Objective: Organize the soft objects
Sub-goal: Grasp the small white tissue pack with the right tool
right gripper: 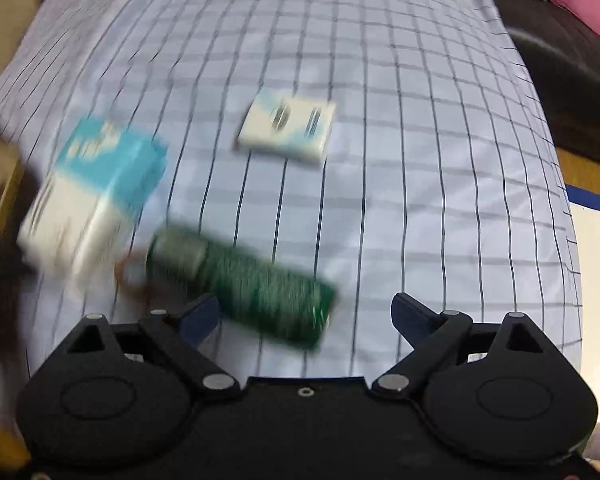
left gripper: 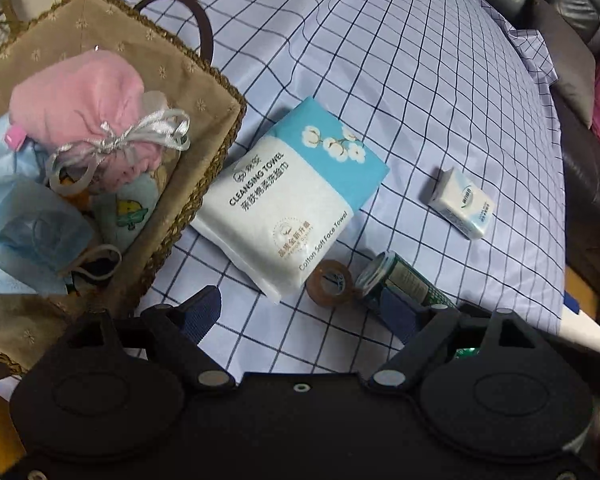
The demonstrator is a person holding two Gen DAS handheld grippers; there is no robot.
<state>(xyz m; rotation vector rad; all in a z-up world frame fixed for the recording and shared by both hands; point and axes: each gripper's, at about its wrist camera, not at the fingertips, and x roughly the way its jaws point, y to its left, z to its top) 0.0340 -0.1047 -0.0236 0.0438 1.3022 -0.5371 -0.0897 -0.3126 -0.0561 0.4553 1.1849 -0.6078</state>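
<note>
Our left gripper (left gripper: 306, 312) is spread and empty above the checked cloth (left gripper: 420, 100); our right gripper (right gripper: 306, 316) gapes too, nothing between its fingers. The woven basket (left gripper: 204, 188) holds a pink pouch (left gripper: 80, 104), blue masks (left gripper: 28, 232) and a small cushion (left gripper: 128, 208). The towel pack (left gripper: 288, 200) lies touching its rim, the tissue packet (left gripper: 462, 204) well apart amid bare cloth.

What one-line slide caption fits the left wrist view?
Open left gripper above checked cloth; lined basket holds pink pouch; cleansing towel pack outside.
</note>
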